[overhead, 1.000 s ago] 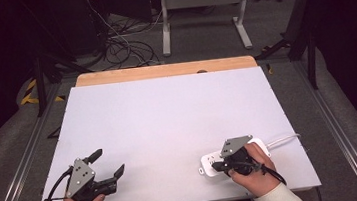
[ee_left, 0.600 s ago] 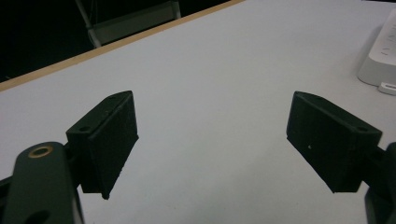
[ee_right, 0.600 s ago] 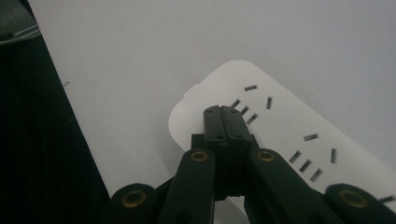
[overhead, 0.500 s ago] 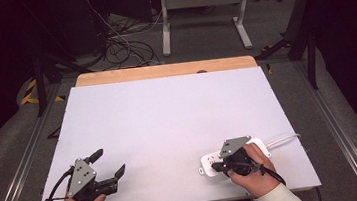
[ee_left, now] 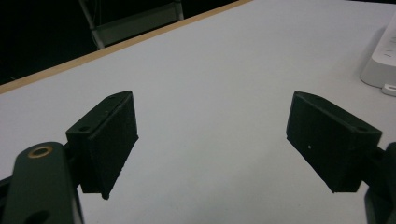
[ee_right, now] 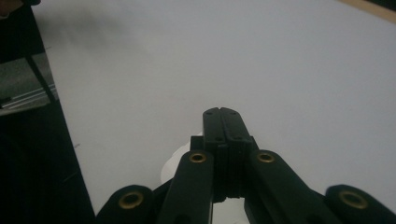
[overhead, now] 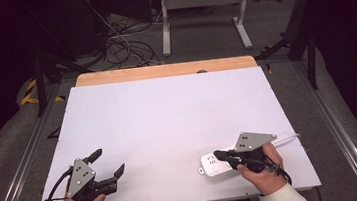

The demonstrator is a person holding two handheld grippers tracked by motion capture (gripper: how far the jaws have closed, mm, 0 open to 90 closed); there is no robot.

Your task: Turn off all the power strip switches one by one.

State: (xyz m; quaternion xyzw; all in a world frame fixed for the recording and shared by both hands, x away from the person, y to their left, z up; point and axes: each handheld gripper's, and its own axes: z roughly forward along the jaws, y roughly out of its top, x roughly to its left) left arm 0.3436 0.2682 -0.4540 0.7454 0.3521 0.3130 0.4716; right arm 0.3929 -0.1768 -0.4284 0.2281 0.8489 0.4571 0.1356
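My left gripper rests near the table's front left corner with its jaws wide apart. In the left gripper view its two black pads stand far from each other with only bare white tabletop between them. My right gripper is shut near the front right, lying over a white power strip. In the right gripper view the gripper has its jaws pressed together with nothing between them, and a bit of the power strip peeks out beneath. The strip's end also shows at the far right of the left gripper view.
The white tabletop has a wooden strip along its far edge. A white cable runs from the power strip toward the right edge. Beyond the table are loose cables on the floor and a metal stand.
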